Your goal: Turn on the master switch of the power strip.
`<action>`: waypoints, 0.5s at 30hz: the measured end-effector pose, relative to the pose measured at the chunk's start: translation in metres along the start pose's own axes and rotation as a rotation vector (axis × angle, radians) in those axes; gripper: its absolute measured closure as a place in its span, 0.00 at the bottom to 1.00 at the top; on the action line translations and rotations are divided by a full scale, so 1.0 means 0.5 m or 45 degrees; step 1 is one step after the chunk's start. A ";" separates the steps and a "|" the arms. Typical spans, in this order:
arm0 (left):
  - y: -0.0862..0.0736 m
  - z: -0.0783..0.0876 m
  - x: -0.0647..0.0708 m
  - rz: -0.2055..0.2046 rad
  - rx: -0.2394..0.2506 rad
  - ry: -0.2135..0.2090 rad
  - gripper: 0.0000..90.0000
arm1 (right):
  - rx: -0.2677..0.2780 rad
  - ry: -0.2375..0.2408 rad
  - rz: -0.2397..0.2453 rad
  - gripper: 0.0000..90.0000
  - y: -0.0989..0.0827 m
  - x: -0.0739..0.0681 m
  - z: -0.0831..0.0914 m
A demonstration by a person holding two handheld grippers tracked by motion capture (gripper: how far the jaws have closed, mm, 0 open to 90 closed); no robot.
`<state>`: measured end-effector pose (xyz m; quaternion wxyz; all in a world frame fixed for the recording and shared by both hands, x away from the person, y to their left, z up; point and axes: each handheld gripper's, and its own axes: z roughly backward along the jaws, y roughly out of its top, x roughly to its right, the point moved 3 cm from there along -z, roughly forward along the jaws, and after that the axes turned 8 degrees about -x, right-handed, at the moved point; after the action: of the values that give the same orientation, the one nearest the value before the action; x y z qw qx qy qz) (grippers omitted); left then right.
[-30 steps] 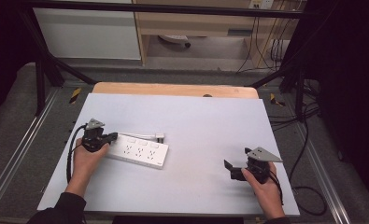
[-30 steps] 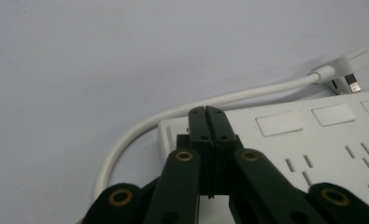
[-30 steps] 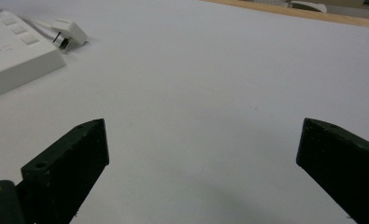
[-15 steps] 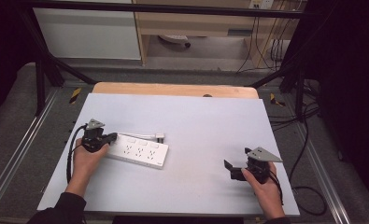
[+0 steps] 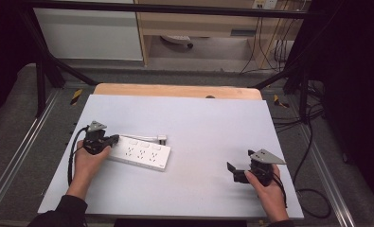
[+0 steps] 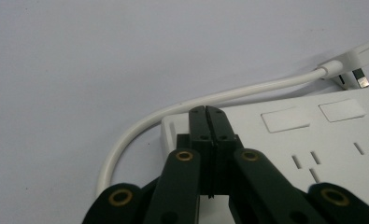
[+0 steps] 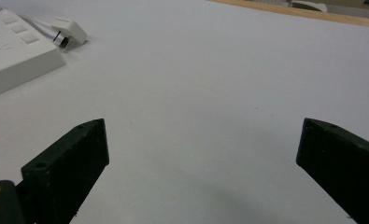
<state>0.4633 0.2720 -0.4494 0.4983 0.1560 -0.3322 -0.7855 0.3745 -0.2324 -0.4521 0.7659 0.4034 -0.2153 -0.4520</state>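
Power strip (image 5: 139,152) first: you have 1 of them, white, lying flat on the desk (image 5: 208,118) in its left half, nearer the left edge than the middle, with its long side running roughly left to right and slightly tilted. Its short white cable (image 6: 205,98) loops out from the left end and runs along the far side to 1 flat white plug (image 6: 348,63), which lies on the desk just beside the strip's far edge.

Nothing has changed over the last second. Compared with both earlier high views, the strip, the plug and both of your hands sit exactly where they were. For the work in hand that reads as a pause: the strip has not been shifted or lifted, so whatever you mean to do with it is not yet under way.

Your left gripper (image 6: 206,112) has its 2 jaws pressed together with nothing between them, and the closed tip rests over the left end of the strip; whether it actually touches the casing I cannot tell. Your right gripper (image 7: 201,154) sits well apart near the desk's front right corner, its 2 jaws spread wide over bare desk, holding nothing.

Count: 1 power strip, 1 cable, 1 plug, 2 grippers.
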 end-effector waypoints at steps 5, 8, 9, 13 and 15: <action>0.001 -0.001 0.002 -0.010 0.001 0.011 1.00 | -0.003 0.001 -0.002 0.03 0.000 -0.001 -0.001; 0.001 -0.001 0.003 -0.014 -0.001 0.018 1.00 | -0.005 0.001 -0.002 0.03 0.000 -0.001 -0.001; 0.001 -0.001 0.003 -0.014 -0.003 0.018 1.00 | -0.005 0.001 -0.002 0.03 0.000 -0.001 -0.001; 0.002 -0.002 0.006 -0.026 -0.014 0.027 1.00 | -0.007 0.000 0.000 0.03 -0.001 -0.001 -0.001; 0.002 -0.003 0.009 -0.021 -0.015 0.011 1.00 | -0.009 0.002 0.004 0.03 -0.001 -0.001 -0.001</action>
<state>0.4627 0.2672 -0.4495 0.4941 0.1592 -0.3240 -0.7909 0.3745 -0.2317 -0.4529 0.7683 0.4007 -0.2136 -0.4512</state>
